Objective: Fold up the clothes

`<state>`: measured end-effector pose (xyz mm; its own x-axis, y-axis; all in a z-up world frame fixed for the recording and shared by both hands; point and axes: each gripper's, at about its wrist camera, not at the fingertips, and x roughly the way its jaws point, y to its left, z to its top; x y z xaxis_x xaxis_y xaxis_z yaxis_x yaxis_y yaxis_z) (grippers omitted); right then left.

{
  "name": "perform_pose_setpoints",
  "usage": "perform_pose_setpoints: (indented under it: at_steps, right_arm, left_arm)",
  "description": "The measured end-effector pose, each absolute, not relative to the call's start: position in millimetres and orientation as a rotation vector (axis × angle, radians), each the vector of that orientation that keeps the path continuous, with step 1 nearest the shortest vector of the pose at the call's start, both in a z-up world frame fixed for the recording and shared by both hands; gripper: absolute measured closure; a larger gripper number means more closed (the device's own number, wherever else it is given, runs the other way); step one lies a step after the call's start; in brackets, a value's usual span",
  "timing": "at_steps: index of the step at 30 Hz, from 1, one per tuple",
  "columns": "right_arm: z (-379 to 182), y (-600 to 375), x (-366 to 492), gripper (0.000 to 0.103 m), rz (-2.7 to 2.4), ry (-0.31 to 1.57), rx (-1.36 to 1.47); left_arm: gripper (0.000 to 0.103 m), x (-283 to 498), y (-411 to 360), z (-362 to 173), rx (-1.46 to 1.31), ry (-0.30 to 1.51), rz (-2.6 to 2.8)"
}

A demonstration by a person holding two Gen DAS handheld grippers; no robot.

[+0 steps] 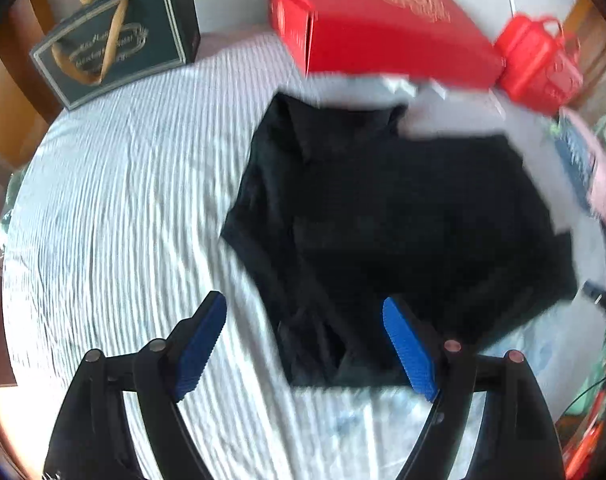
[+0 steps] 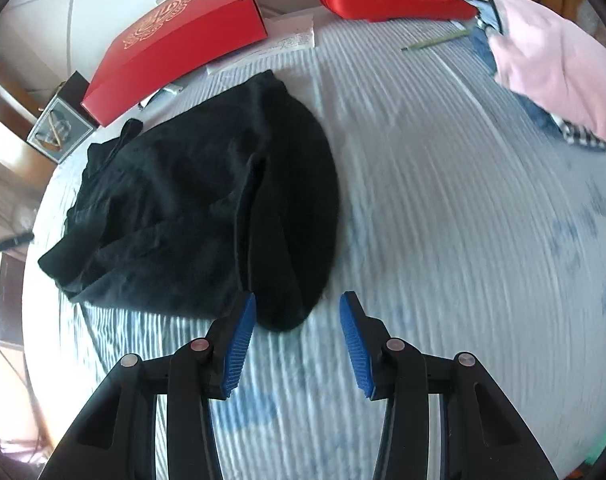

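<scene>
A black garment (image 1: 403, 216) lies partly folded on the striped bedsheet (image 1: 123, 208). In the left wrist view my left gripper (image 1: 305, 312) is open and empty, above the garment's near left corner. In the right wrist view the same black garment (image 2: 207, 200) lies left of centre, with a rounded fold running toward me. My right gripper (image 2: 299, 312) is open and empty, its fingers either side of the garment's near end, just above the sheet (image 2: 463, 220).
A red box (image 1: 383, 24) and a red case (image 1: 539, 64) lie behind the garment, a dark green gift bag (image 1: 115, 40) at the far left. A pink garment (image 2: 555, 68) over other clothes lies at the far right. Papers (image 2: 271, 48) lie by the red box (image 2: 175, 44).
</scene>
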<state>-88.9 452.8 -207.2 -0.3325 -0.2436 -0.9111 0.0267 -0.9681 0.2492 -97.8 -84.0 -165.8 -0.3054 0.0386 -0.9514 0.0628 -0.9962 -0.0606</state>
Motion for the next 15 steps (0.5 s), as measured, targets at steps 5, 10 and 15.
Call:
perform_pose_setpoints:
  at_steps: [5,10,15]
  right_arm:
    - [-210.2,447.8,-72.6,0.06,-2.424,-0.246,1.748]
    - [-208.9,445.7,-74.9,0.06,-2.455,-0.242,1.745]
    - [-207.7,436.1,-87.3,0.056,-2.499,-0.18,1.734]
  left_arm:
    - [0.024,-74.7,-79.7,-198.7,1.897,0.081,-2.497]
    - [0.031,-76.2,-68.1,-203.5,1.858,0.109,-2.553]
    - [0.031,-99.4,-59.2,-203.8,1.846,0.221,-2.558]
